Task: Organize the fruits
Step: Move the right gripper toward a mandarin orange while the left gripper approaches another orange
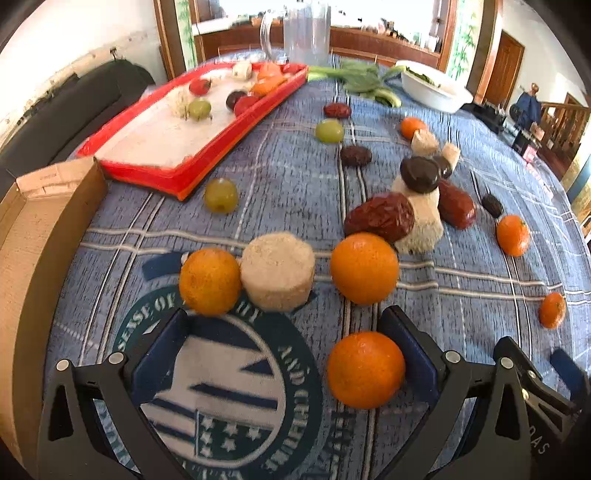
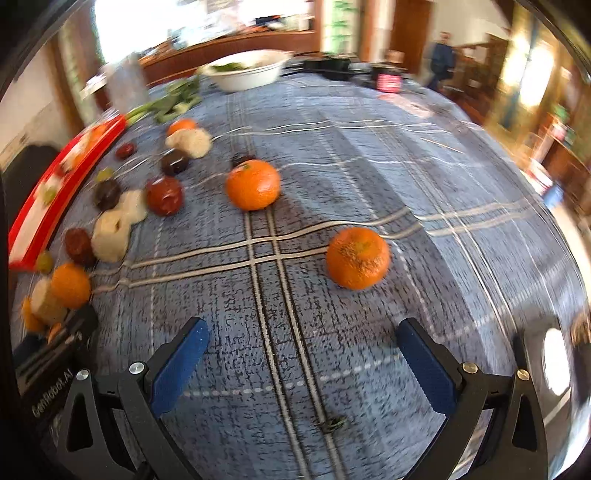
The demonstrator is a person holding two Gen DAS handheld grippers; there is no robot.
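Between left gripper fingers, spread wide, sits a mandarin, ungripped. Right gripper open, empty. Next, probably: close, carry to red tray.

Tablecloth: woven cloth, matt, with a printed emblem. Tray: glossy red plastic rim. Box: plain brown cardboard, matt. Jug: clear plastic or glass, cannot tell which. Oranges: pitted, slightly shiny peel. Dates: wrinkled, glossy skin. Bowl: smooth, white.
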